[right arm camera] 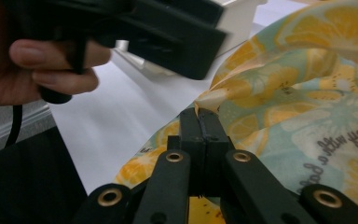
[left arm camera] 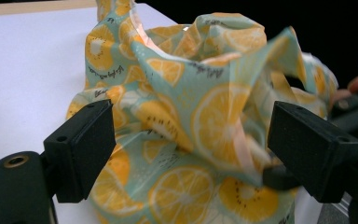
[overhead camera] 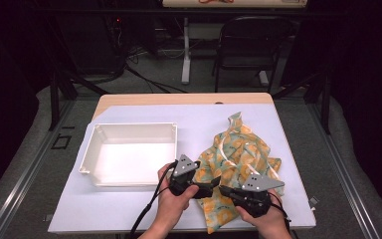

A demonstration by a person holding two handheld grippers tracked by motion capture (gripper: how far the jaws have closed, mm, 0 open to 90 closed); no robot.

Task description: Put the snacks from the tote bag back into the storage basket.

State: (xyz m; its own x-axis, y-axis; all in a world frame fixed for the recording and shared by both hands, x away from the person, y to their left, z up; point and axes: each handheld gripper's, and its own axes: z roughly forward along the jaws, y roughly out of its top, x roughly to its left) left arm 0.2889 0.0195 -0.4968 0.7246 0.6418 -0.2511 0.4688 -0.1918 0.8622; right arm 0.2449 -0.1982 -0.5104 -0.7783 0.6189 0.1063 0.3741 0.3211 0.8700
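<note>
White table [overhead camera: 129,209]: right claw [right arm camera: 200,116] pinches lemon-print cloth [overhead camera: 238,154]; left claw [left arm camera: 191,144] spread around it.

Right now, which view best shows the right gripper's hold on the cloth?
The right gripper view: the right gripper sits shut on an edge of the lemon-print cloth, seen close. The high view shows it only small, at the cloth's near edge. The left gripper view shows just a dark sliver of it beyond the cloth.

A lab or recording studio is showing here: black curtains are hanging around a white surface [overhead camera: 129,209], cables are trailing past a folding chair [overhead camera: 251,47].
</note>
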